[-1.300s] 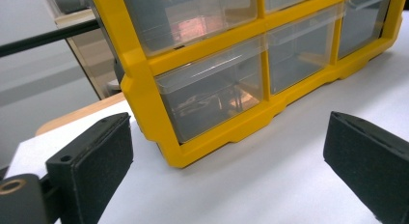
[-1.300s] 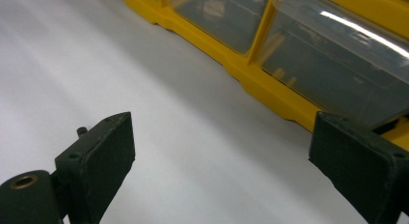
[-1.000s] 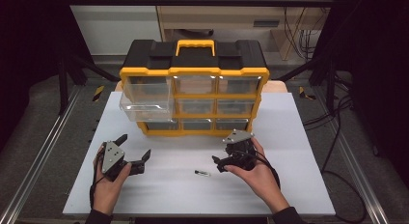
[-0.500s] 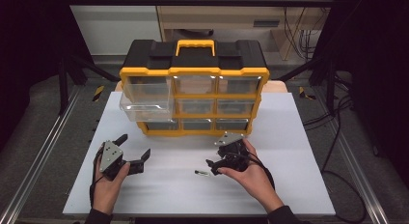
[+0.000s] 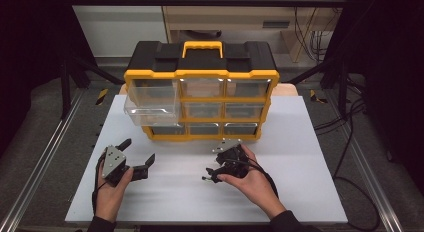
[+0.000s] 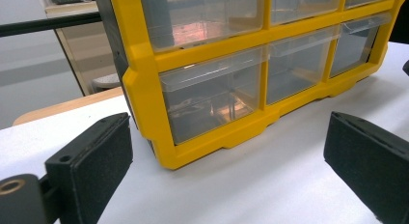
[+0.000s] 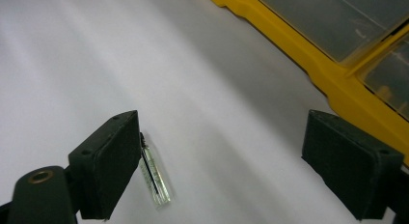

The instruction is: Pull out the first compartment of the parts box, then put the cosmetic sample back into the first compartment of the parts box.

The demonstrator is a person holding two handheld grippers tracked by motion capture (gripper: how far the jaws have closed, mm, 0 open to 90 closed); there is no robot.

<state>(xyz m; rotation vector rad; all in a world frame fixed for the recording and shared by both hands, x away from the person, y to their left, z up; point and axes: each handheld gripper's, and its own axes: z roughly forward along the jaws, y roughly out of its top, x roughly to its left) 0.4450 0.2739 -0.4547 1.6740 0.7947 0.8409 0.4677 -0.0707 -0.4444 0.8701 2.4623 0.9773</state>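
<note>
White table (image 5: 300, 142) carries yellow drawer organizer (image 5: 200, 99) at 12 o'clock | right gripper (image 7: 217, 166) jaws apart, just been closing, small clear tube (image 7: 155, 178) lying between, beside one pad | left gripper (image 5: 137, 159) jaws apart, holding nothing, at 8 o'clock.

Dim surroundings; soft overhead glare; slight motion blur

High view looks forward and down from above the near desk (image 5: 300, 142) edge; gripper views sit low, close, sharing the yellow organizer (image 5: 200, 92) (image 6: 144, 89) (image 7: 347, 89).
</note>
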